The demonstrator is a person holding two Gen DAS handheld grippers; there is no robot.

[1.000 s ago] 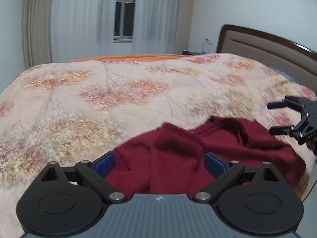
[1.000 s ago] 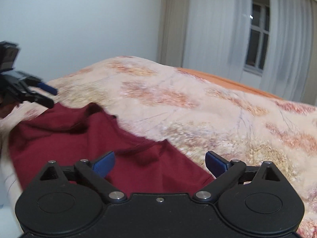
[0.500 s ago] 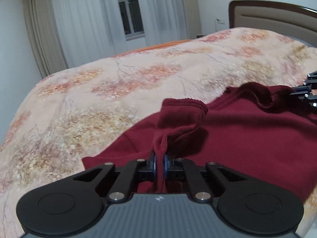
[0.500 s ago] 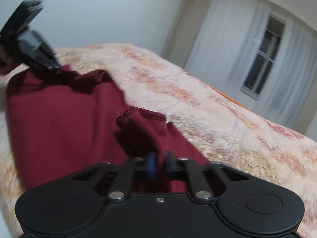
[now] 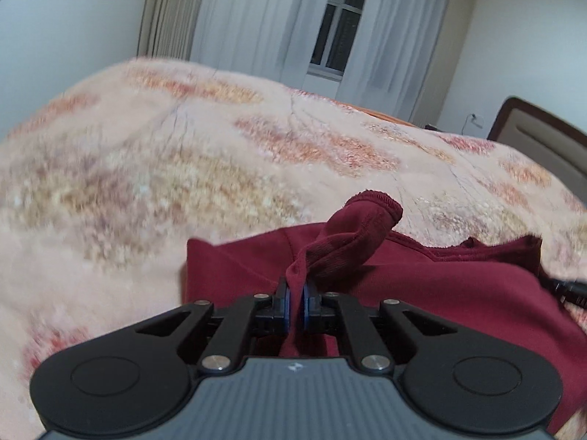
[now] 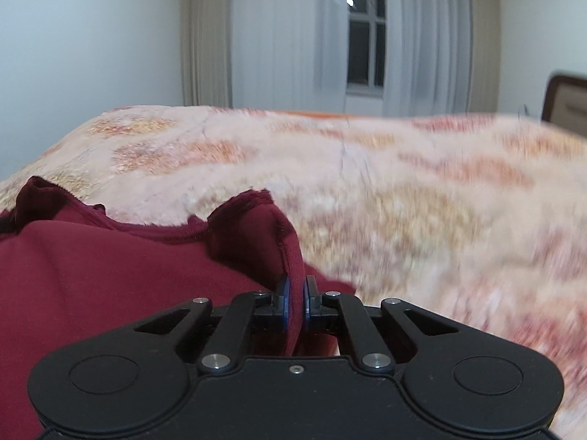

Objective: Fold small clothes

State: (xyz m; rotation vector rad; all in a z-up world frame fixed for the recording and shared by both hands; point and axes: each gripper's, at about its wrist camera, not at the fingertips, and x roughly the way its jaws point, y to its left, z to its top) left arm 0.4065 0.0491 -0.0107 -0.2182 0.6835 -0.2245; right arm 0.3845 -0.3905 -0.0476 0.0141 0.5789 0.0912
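Garment: maroon top (image 5: pixel 458 293), soft, limp, light.
Left gripper (image 5: pixel 294 302): I pinched its sleeve, probably.
Right gripper (image 6: pixel 296 302): I clamped the other edge.

Garment (image 5: pixel 458 293): dark red knit cloth, matt, ribbed at the cuff. Bed cover (image 5: pixel 183 168): fuzzy, plush cloth, matt. Left gripper (image 5: pixel 295 306) and right gripper (image 6: pixel 296 306): matt black plastic, bright metal pins. Curtains (image 6: pixel 279 36): sheer cloth.

A dark red garment (image 5: pixel 458 293) lies spread on the floral bed blanket (image 5: pixel 183 168), its two sleeve ends pinched up.
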